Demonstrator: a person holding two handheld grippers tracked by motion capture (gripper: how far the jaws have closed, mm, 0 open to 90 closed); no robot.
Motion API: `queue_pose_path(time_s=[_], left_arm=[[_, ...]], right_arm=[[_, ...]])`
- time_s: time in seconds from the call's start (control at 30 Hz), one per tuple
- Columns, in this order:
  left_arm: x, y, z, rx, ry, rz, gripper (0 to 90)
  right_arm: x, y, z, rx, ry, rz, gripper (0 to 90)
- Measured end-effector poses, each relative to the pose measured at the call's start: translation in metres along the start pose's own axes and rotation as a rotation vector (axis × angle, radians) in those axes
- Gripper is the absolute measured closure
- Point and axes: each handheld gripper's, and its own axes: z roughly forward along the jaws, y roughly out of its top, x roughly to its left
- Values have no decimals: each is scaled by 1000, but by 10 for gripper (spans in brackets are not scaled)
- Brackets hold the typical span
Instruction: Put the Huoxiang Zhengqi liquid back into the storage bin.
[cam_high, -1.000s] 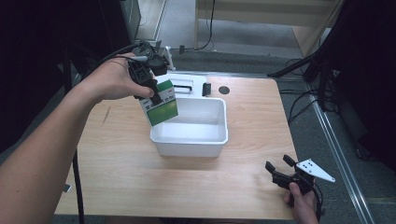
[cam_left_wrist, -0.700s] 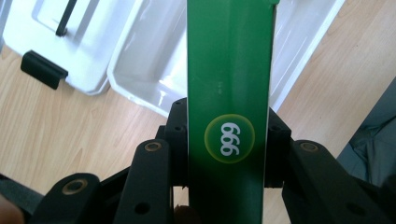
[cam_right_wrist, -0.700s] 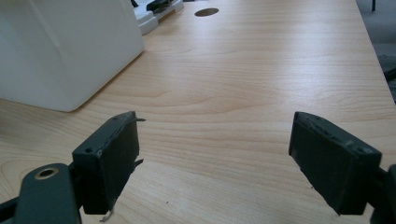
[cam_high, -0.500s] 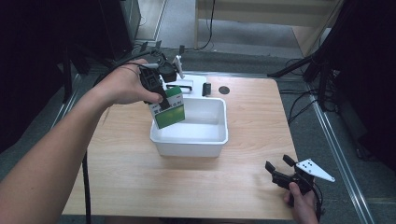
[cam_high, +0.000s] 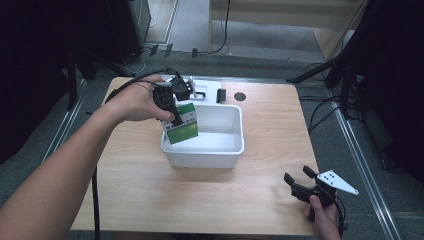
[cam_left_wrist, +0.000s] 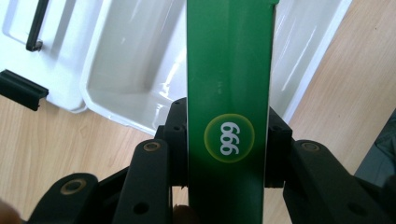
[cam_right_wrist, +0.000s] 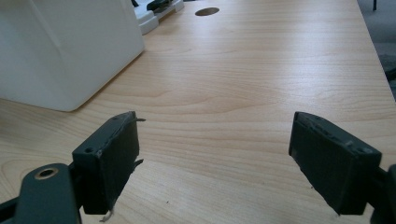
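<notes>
A green and white box (cam_high: 181, 123) hangs over the left end of the white tub (cam_high: 235, 150), held by my left gripper (cam_high: 172, 112), which is shut on it. In the left gripper view the box (cam_left_wrist: 229, 93) fills the gap between the two black jaws, with a yellow "999" roundel facing the camera and the tub (cam_left_wrist: 130, 60) below. My right gripper (cam_high: 300, 181) rests low near the table's front right corner, open and holding nothing. Its fingers (cam_right_wrist: 112, 158) stand wide apart over bare wood, with the tub's corner (cam_right_wrist: 70, 51) at the far left.
A white lid or tray (cam_high: 202, 87) with black clips lies behind the tub at the table's far edge. A round cable hole (cam_high: 240, 96) sits in the table (cam_high: 280, 125) beside it. A black cable (cam_high: 95, 200) trails along the left forearm.
The left hand has carried the box right and down, from the tub's left rear corner to low over its left end. The right gripper has stayed put.
</notes>
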Motion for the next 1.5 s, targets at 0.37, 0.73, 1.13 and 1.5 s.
queue_pose_path(time_s=[0.37, 0.73, 1.13, 1.5], left_arm=[[0, -4, 16, 2, -8, 39, 645], [-1, -3, 40, 17, -22, 50, 645], [-4, -1, 54, 28, -9, 75, 644], [-8, -4, 66, 31, -1, 99, 642]], right_arm=[[0, 0, 0, 2, 0, 0, 162], [0, 0, 0, 3, 0, -3, 162], [0, 0, 0, 5, 1, 4, 161], [0, 0, 0, 7, 1, 7, 162]])
